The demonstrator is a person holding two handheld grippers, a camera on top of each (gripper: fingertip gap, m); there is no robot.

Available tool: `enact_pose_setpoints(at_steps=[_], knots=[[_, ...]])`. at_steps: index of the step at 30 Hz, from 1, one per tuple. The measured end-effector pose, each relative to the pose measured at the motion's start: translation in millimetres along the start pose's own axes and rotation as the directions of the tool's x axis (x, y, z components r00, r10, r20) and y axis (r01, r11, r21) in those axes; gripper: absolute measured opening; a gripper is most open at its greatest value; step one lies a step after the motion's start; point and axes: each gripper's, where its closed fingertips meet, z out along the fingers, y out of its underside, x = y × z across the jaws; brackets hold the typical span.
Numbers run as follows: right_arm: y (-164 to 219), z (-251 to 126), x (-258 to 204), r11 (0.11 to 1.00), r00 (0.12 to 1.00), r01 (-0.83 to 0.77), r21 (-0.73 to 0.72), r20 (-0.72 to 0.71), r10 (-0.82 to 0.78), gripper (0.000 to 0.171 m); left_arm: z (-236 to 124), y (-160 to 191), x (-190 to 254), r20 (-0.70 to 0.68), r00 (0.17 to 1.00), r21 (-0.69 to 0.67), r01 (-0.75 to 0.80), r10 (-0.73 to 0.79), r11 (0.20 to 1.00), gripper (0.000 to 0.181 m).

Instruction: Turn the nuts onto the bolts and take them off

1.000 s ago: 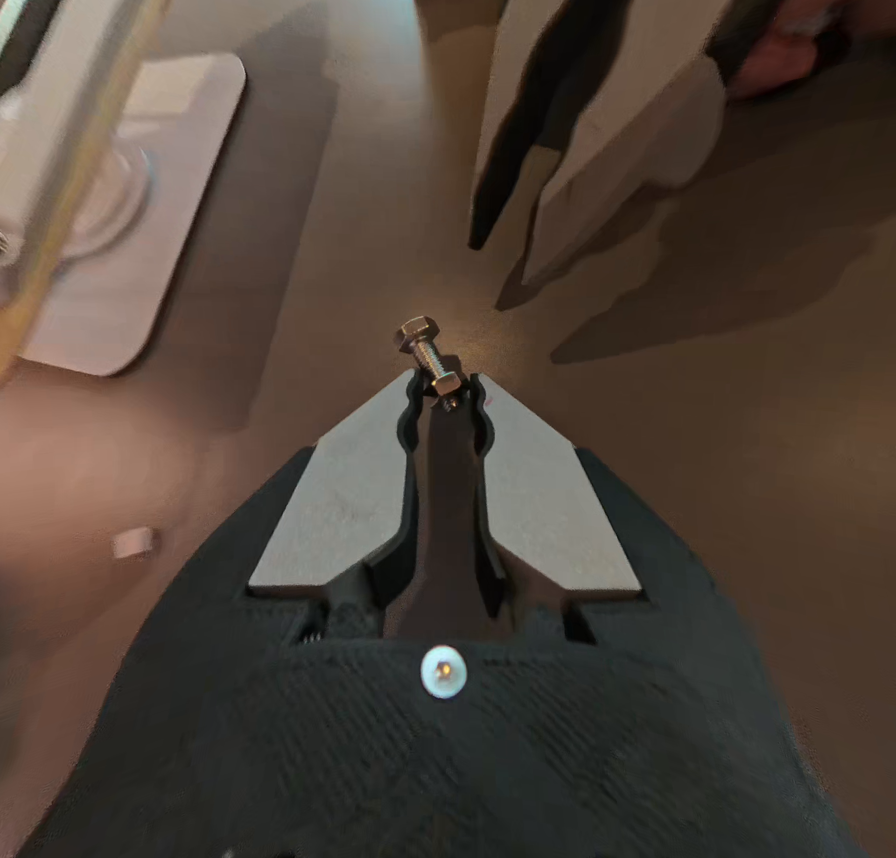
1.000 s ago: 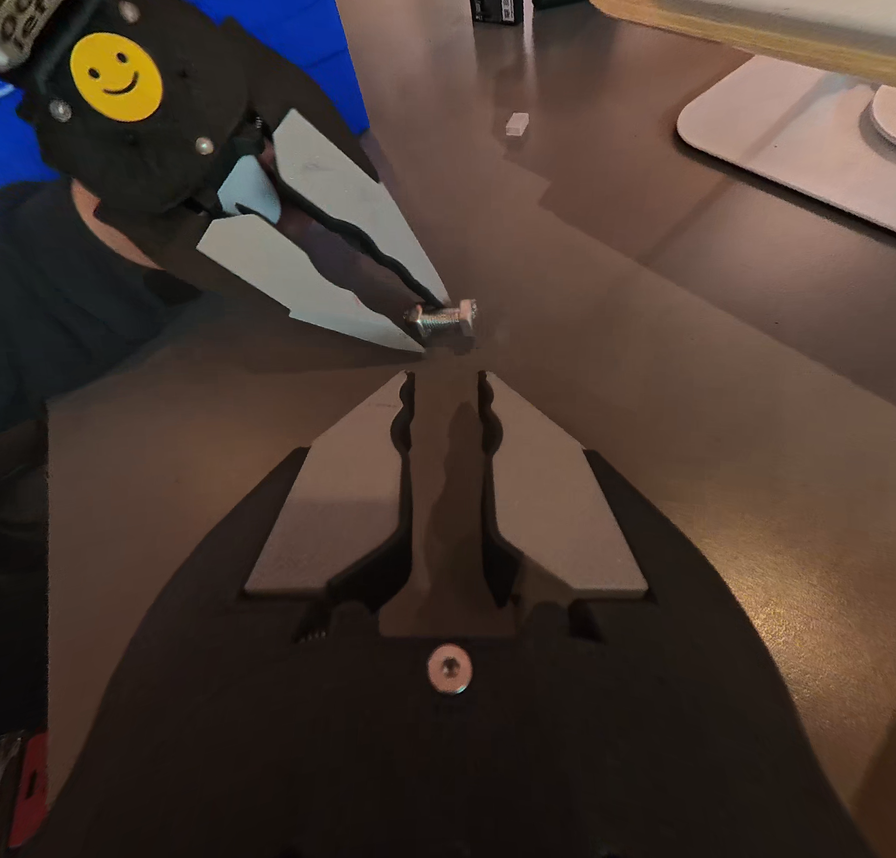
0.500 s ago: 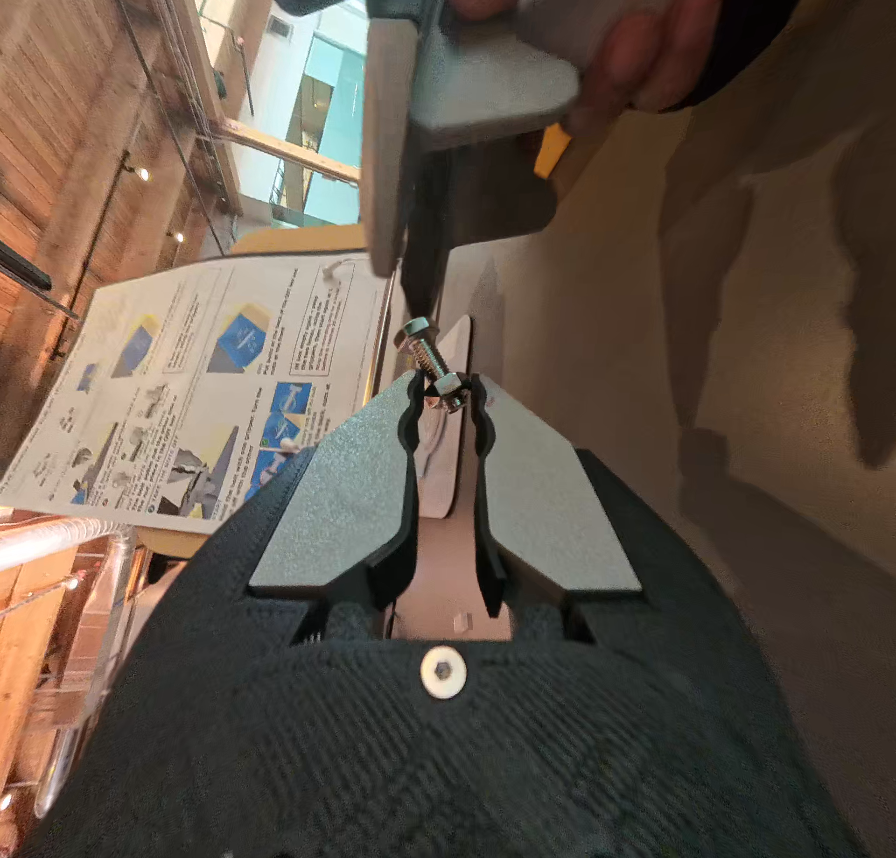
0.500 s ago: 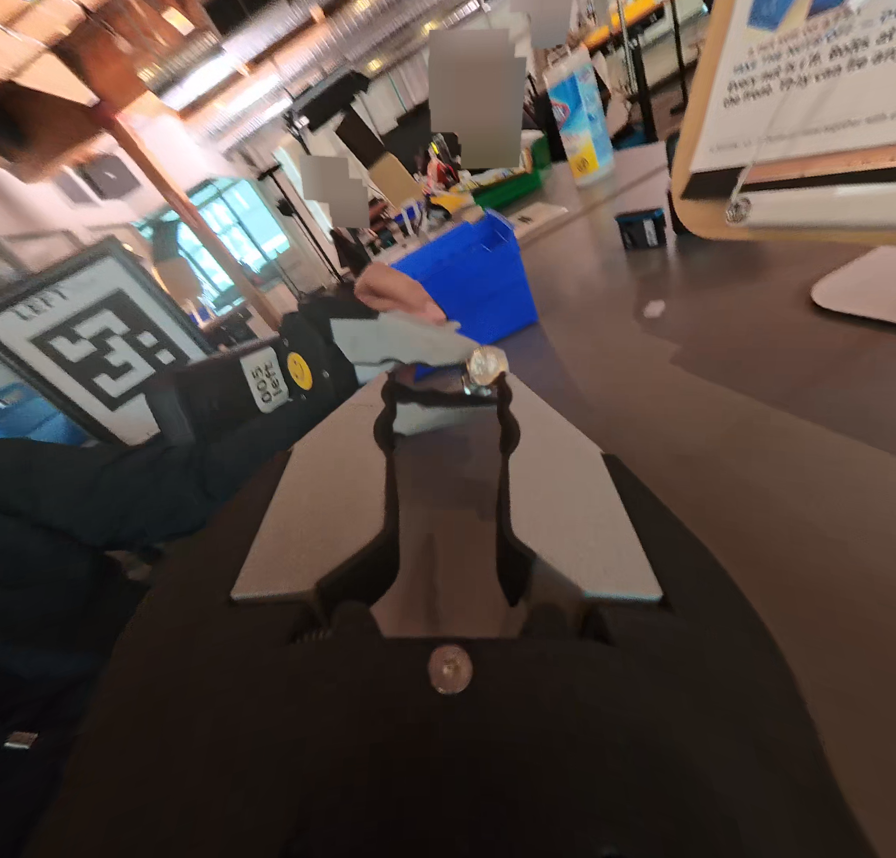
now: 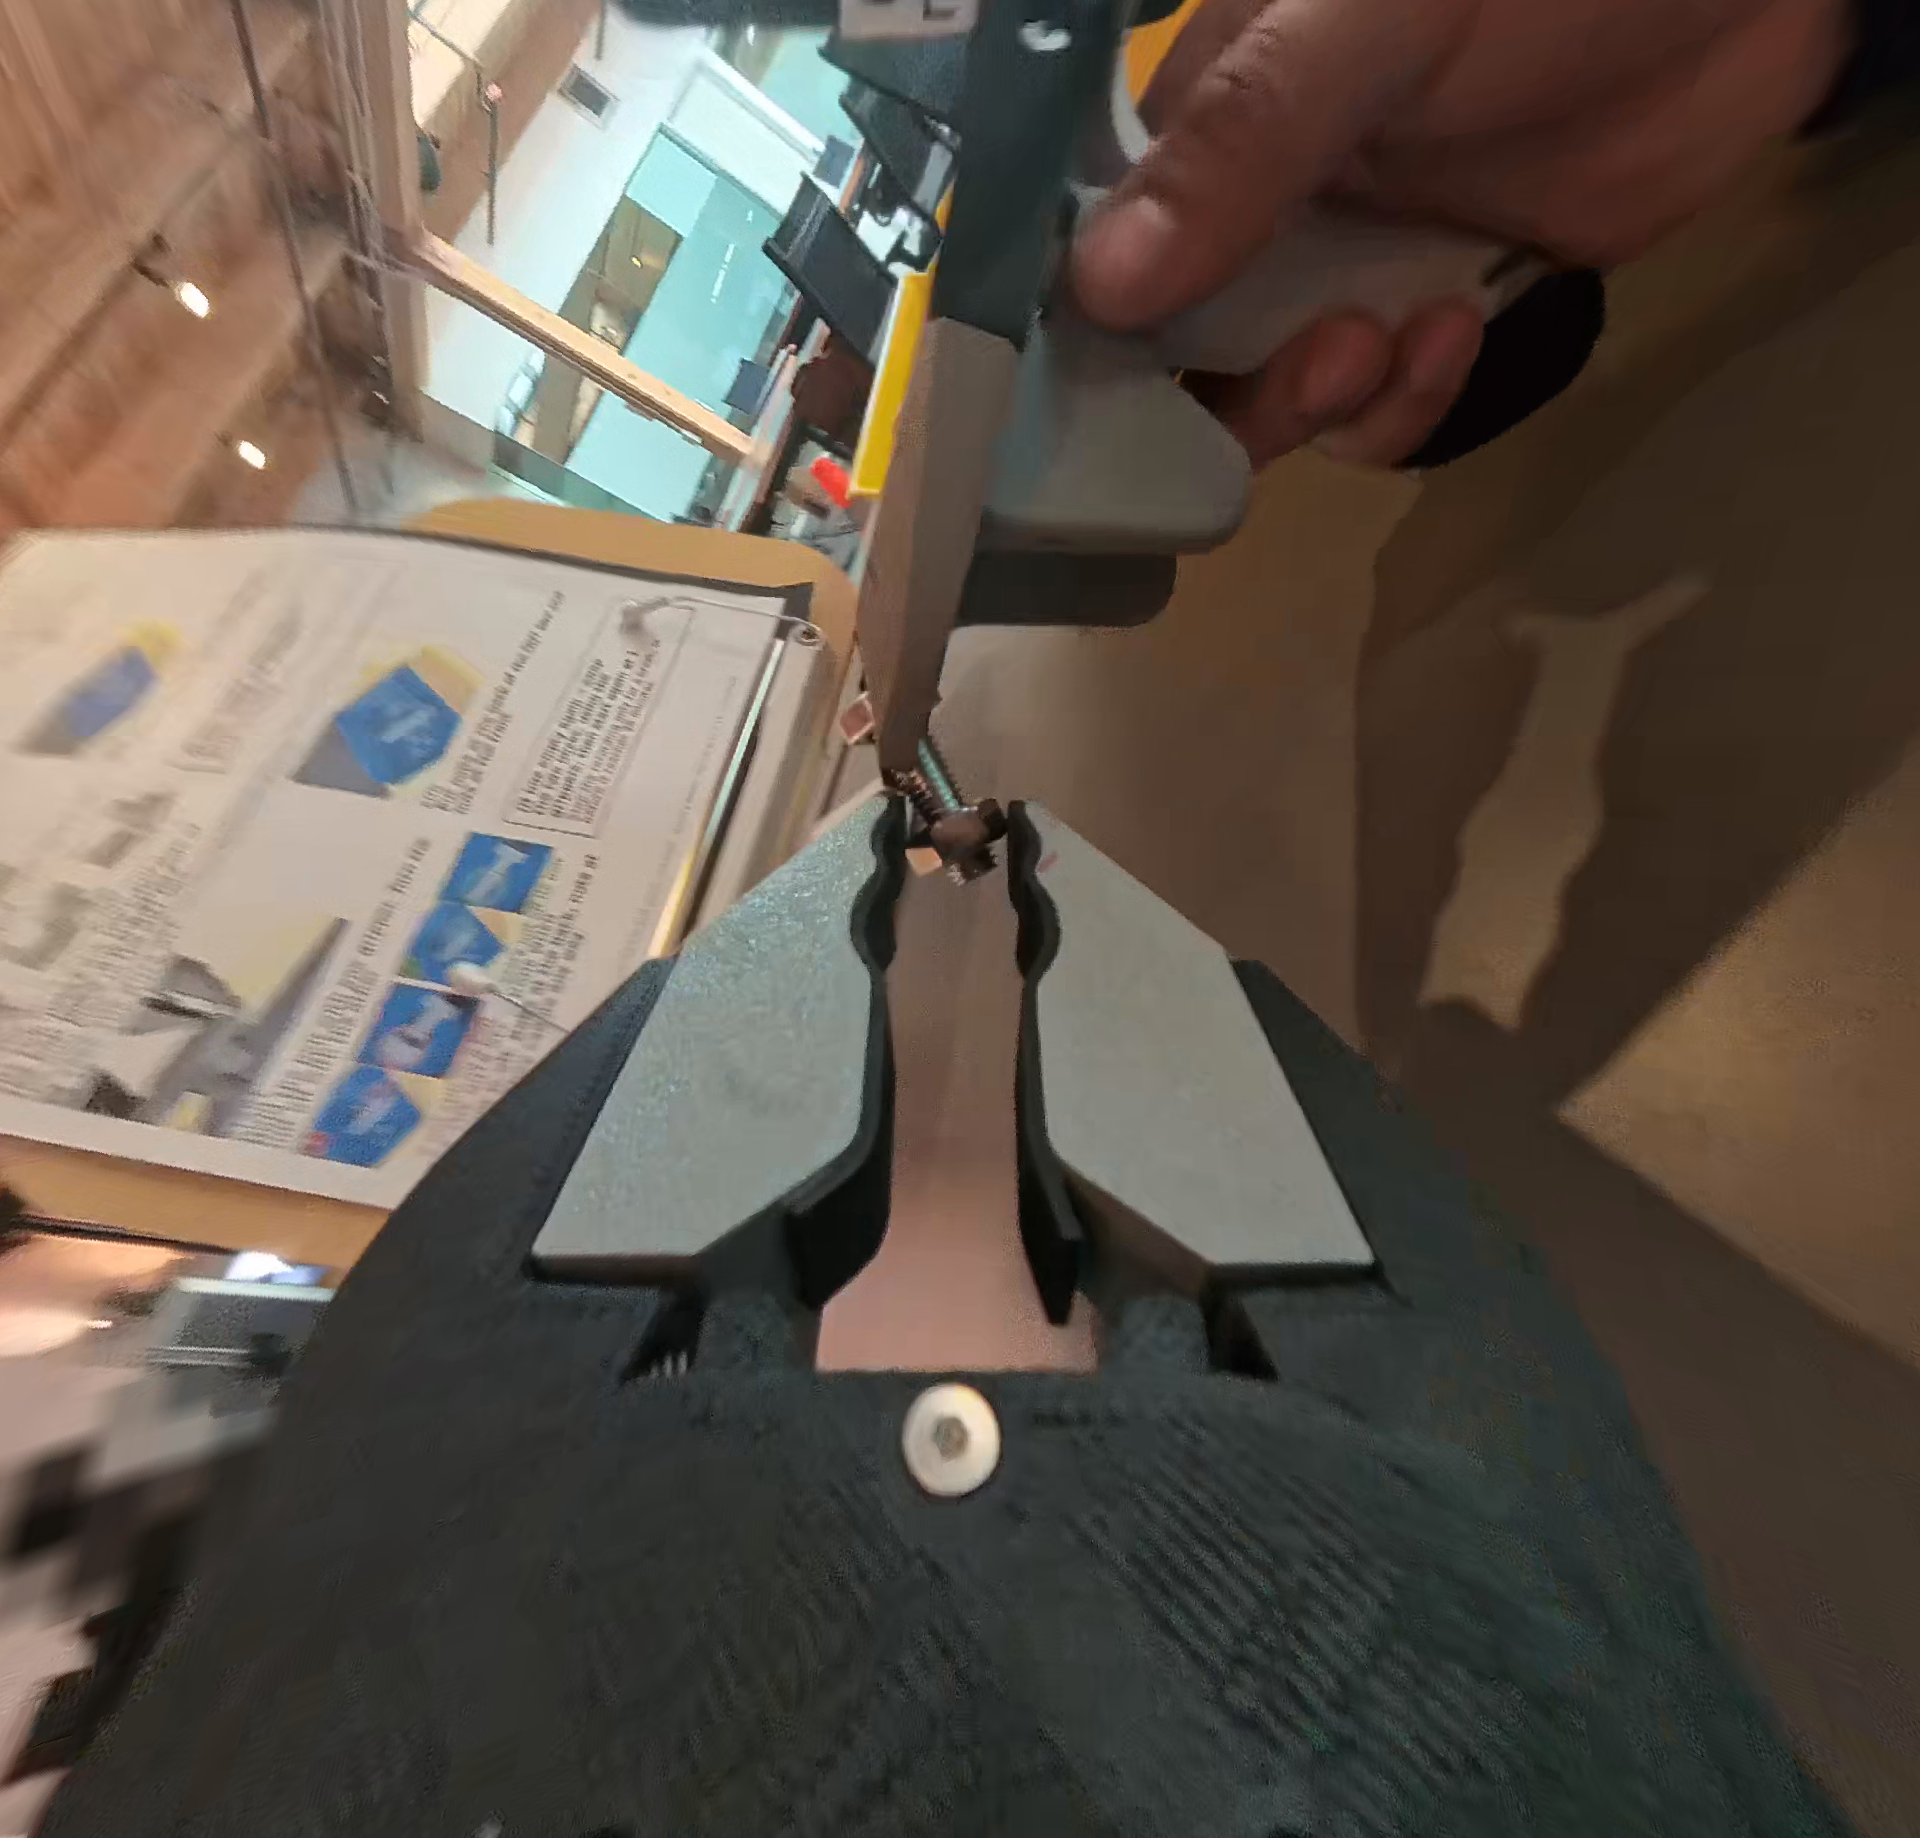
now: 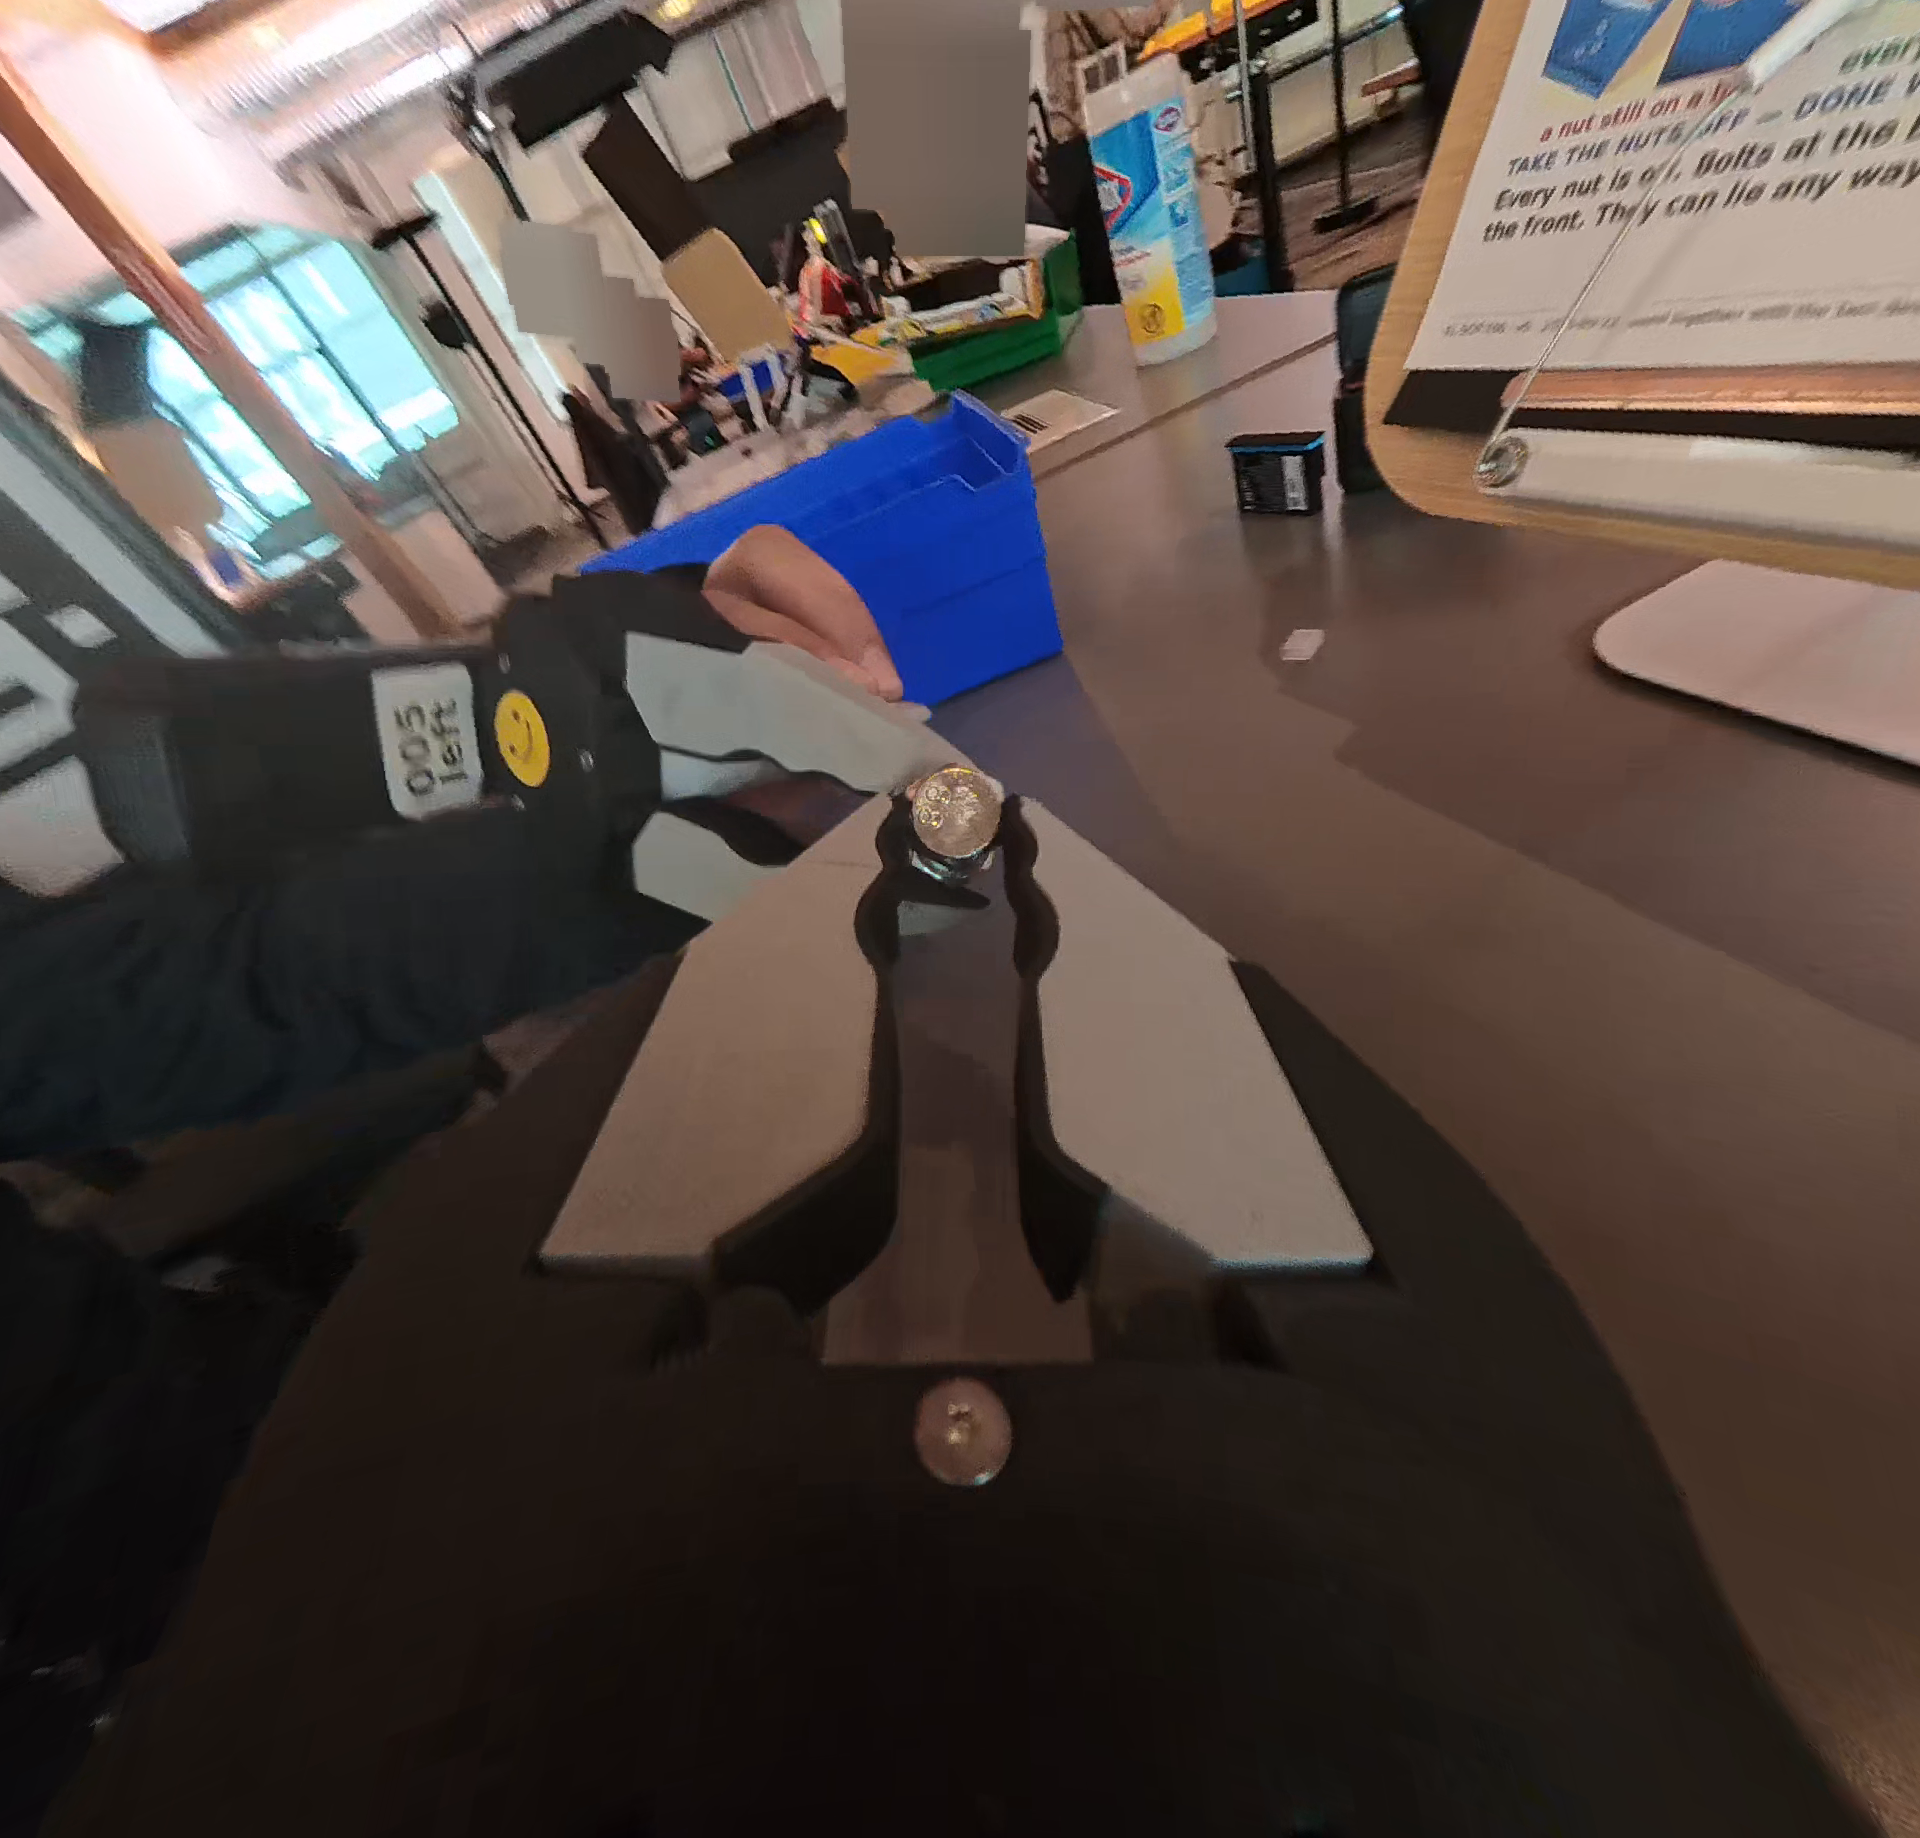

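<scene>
A small steel bolt (image 5: 932, 775) with a nut (image 5: 961, 838) on its thread is held in the air between both grippers. My left gripper (image 5: 954, 834) is shut on the nut. My right gripper (image 5: 902, 744) comes down from above in the left wrist view, a hand on its handle, and its tips meet the bolt's far end. In the right wrist view my right gripper (image 6: 954, 838) is shut on the round bolt head (image 6: 956, 806), which faces the camera. The nut (image 6: 940, 863) sits just behind the head. The left gripper (image 6: 904, 765) reaches in from the left.
A printed instruction sheet on a wooden board (image 5: 312, 801) stands close by, also at the right of the right wrist view (image 6: 1714, 178), on a white base (image 6: 1766, 645). On the brown table (image 6: 1455, 957) are a blue bin (image 6: 914, 552), a small black box (image 6: 1276, 474) and a small white piece (image 6: 1301, 644).
Both grippers have lifted from the table and tilted up. The right gripper has come onto the bolt head and closed on it, while the left keeps hold of the nut.
</scene>
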Motion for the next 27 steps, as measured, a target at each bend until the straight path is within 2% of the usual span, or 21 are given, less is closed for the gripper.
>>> enact_pose_setpoints(at_steps=[1,3,6,8,10,12,15,18,21,23,24,27], knots=[[0,0,1,0.999,0.998,0.048,-0.014,-0.038,-0.049,0.014,1,2,0,-0.020,0.998,0.004,0.064,-0.064,0.998,0.017],[2,0,7,0.980,0.969,0.189,-0.066,-0.152,-0.197,0.014,2,9,2,-0.072,0.982,-0.008,0.177,-0.177,0.984,0.023],[3,-1,15,0.905,0.849,0.385,-0.181,-0.315,-0.424,0.014,-1,15,-2,-0.101,0.946,-0.004,0.308,-0.307,0.951,0.028],[6,-1,21,0.824,0.723,0.485,-0.293,-0.395,-0.566,0.014,-2,14,-2,-0.144,0.909,0.008,0.397,-0.392,0.918,0.027],[3,-2,24,0.716,0.562,0.577,-0.393,-0.445,-0.697,0.014,-4,13,-4,-0.198,0.840,0.004,0.516,-0.505,0.857,0.023],[-4,-5,24,0.613,0.400,0.629,-0.478,-0.478,-0.782,0.014,-5,15,-18,-0.232,0.687,0.009,0.709,-0.688,0.705,0.019],[-6,-2,17,0.481,0.236,0.680,-0.554,-0.456,-0.858,0.014,-16,12,-34,-0.389,0.367,0.006,0.918,-0.845,0.396,0.020],[-8,4,6,0.308,0.040,0.712,-0.631,-0.402,-0.915,0.014,-23,12,-38,-0.494,0.123,-0.062,0.982,-0.860,0.176,0.028],[-5,13,-12,0.048,-0.239,0.706,-0.707,-0.301,-0.923,0.014,-27,7,-40,-0.570,-0.065,-0.127,0.992,-0.819,0.010,0.030],[3,21,-23,-0.111,-0.385,0.681,-0.724,-0.225,-0.895,0.014,-31,-2,-35,-0.632,-0.185,-0.207,0.976,-0.753,-0.065,0.027],[7,23,-26,-0.169,-0.437,0.665,-0.728,-0.196,-0.878,0.014,-32,-5,-30,-0.648,-0.220,-0.250,0.966,-0.729,-0.070,0.025],[8,25,-28,-0.238,-0.516,0.625,-0.743,-0.165,-0.840,0.015,-31,-8,-15,-0.640,-0.248,-0.325,0.945,-0.727,-0.036,0.025]])
